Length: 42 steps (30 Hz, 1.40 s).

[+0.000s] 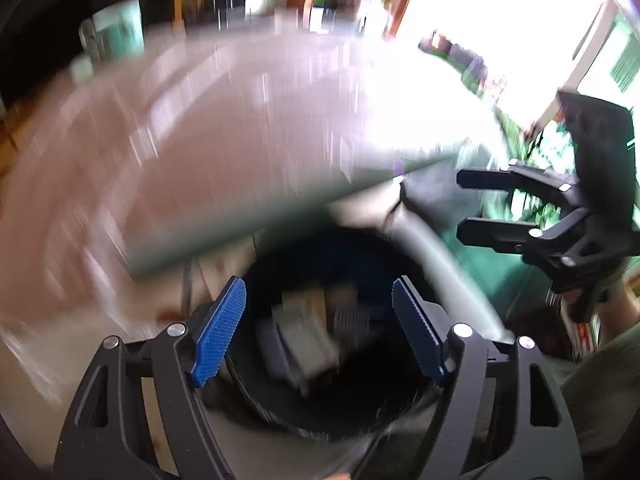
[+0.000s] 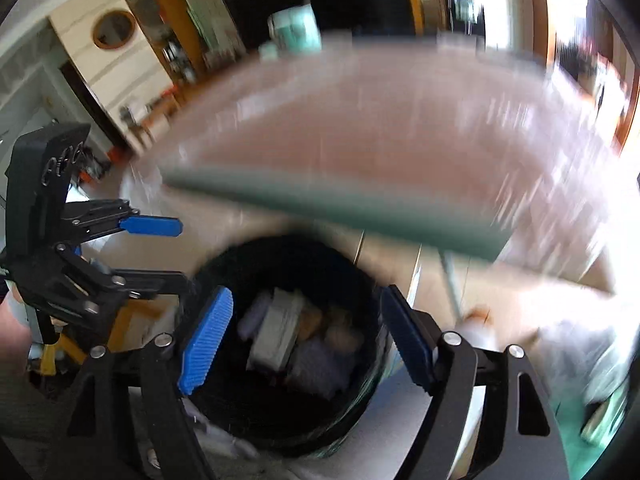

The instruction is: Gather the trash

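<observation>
Both views badly motion-blurred. Left gripper [image 1: 316, 328] at 6 o'clock of its own view, blue ribbed pads spread wide, nothing between them; the same gripper shows at 9 o'clock in the right wrist view, jaws likewise apart. Right gripper [image 2: 306, 334] at 6 o'clock of its own view, pads wide apart and empty; in the left wrist view it sits at 3 o'clock, fingers parted, a hand [image 1: 612, 300] gripping its handle. Black round bin [image 2: 360, 280] directly below both grippers, seen between the pads in each view, its opening facing up. Trash [image 2: 280, 336] lies inside the bin: a pale flat box-like piece, pale crumpled paper-like bits, something tan near the middle; blur prevents finer reading. Table [image 2: 380, 140] with a reddish-brown top and grey-green edge spans 10 to 2 o'clock above the bin in both views, streaked by blur. A pale teal container [image 2: 296, 28] stands beyond the table at 12 o'clock in the right wrist view. Bright window light washes out the 1 o'clock region of the left wrist view.
</observation>
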Motion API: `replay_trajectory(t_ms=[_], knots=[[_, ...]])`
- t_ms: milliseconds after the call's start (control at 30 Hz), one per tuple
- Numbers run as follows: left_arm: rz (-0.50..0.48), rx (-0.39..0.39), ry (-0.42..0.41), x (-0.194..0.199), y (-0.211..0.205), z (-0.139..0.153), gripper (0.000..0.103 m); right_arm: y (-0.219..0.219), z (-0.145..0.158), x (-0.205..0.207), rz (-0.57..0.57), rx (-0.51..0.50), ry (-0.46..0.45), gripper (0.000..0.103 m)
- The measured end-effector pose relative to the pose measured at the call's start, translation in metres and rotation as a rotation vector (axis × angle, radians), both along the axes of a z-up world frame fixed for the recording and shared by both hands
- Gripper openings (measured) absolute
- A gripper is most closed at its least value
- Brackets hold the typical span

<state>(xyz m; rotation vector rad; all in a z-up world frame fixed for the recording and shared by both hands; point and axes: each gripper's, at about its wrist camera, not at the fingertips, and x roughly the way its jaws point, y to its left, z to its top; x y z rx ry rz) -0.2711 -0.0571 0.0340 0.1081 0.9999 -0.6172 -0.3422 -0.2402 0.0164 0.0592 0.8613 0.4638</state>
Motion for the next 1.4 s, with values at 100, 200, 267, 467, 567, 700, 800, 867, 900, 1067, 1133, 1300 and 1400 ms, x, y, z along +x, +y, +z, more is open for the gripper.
replay_trajectory(t_ms=[100,200,267,467,567,700,800,867,900,1067,1133,1300,1400], knots=[[0.129,-0.060,-0.214,0.031,0.012,0.051,0.102,-0.024,0.032,0.037,-0.112,0.023,-0.117,0.099],[0.282,-0.009,-0.295,0.089,0.022,0.059,0.102,-0.054,0.038,0.112,-0.247,-0.009,-0.129,0.099],[0.350,0.010,-0.272,0.127,0.024,0.051,0.102,-0.064,0.030,0.151,-0.294,-0.038,-0.098,0.099],[0.487,0.063,-0.175,0.227,0.033,0.005,0.102,-0.089,-0.009,0.240,-0.396,-0.138,-0.004,0.099],[0.520,0.083,-0.150,0.247,0.040,-0.008,0.101,-0.098,-0.022,0.266,-0.424,-0.152,0.026,0.099],[0.544,0.113,-0.116,0.265,0.043,-0.021,0.101,-0.105,-0.029,0.286,-0.438,-0.168,0.050,0.099],[0.563,0.119,-0.097,0.271,0.043,-0.028,0.101,-0.106,-0.036,0.286,-0.441,-0.169,0.052,0.099],[0.565,0.122,-0.083,0.272,0.041,-0.032,0.101,-0.104,-0.039,0.285,-0.442,-0.178,0.054,0.099],[0.566,0.123,-0.082,0.271,0.040,-0.033,0.101,-0.102,-0.039,0.283,-0.438,-0.179,0.053,0.099],[0.558,0.151,-0.080,0.274,0.033,-0.037,0.101,-0.095,-0.041,0.282,-0.446,-0.215,0.061,0.099],[0.564,0.171,-0.078,0.276,0.031,-0.038,0.102,-0.093,-0.041,0.282,-0.459,-0.241,0.066,0.099],[0.561,0.179,-0.079,0.277,0.030,-0.040,0.102,-0.093,-0.041,0.282,-0.463,-0.242,0.067,0.099],[0.561,0.178,-0.079,0.277,0.030,-0.040,0.102,-0.094,-0.040,0.282,-0.465,-0.243,0.067,0.099]])
